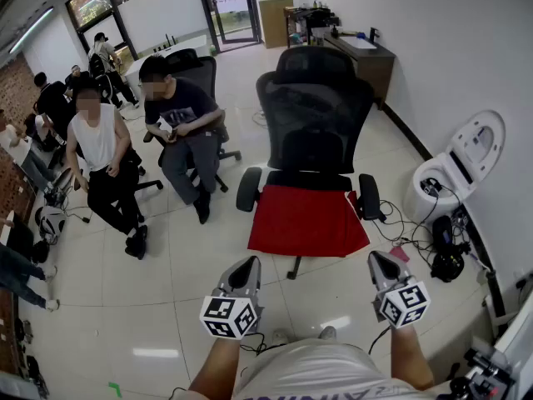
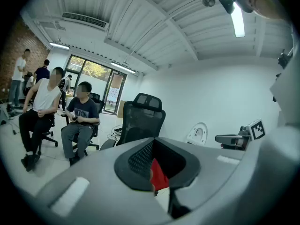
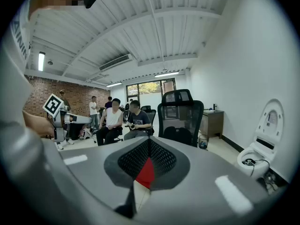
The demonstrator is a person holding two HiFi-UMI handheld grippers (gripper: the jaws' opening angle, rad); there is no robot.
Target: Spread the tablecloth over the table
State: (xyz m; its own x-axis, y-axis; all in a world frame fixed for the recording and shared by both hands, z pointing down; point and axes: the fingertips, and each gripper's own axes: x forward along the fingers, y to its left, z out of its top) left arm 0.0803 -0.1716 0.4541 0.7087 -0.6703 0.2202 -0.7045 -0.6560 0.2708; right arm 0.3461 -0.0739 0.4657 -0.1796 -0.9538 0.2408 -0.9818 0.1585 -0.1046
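The task is judged to be at its very start, with nothing of the spreading done.

In the head view a red cloth (image 1: 306, 219), taken to be the tablecloth, is seen just below the middle of the frame. It is draped over the seat of a black mesh office chair (image 1: 315, 115), with its front edge hanging over the seat's front. It lies fairly flat there and is touched by neither gripper.

The left gripper (image 1: 246, 267) is held at the lower middle of the frame and the right gripper (image 1: 379, 259) at the lower right. Both are pointed toward the chair and kept well apart from the cloth. In the left gripper view and the right gripper view each pair of jaws is seen clenched together with nothing between them. Only a sliver of the red cloth is glimpsed far off, past the tips.

A wooden desk (image 1: 360, 55) is seen at the upper right, against the wall. Whether it is the table meant cannot be told, and no table is shown close to the chair. Two seated people (image 1: 137, 140) are placed at the left of the frame, clear of the work.

Everything is left to be done. The jaws have to be opened, the cloth gripped at two edges or corners, lifted off the seat, carried to the table, and laid out flat.
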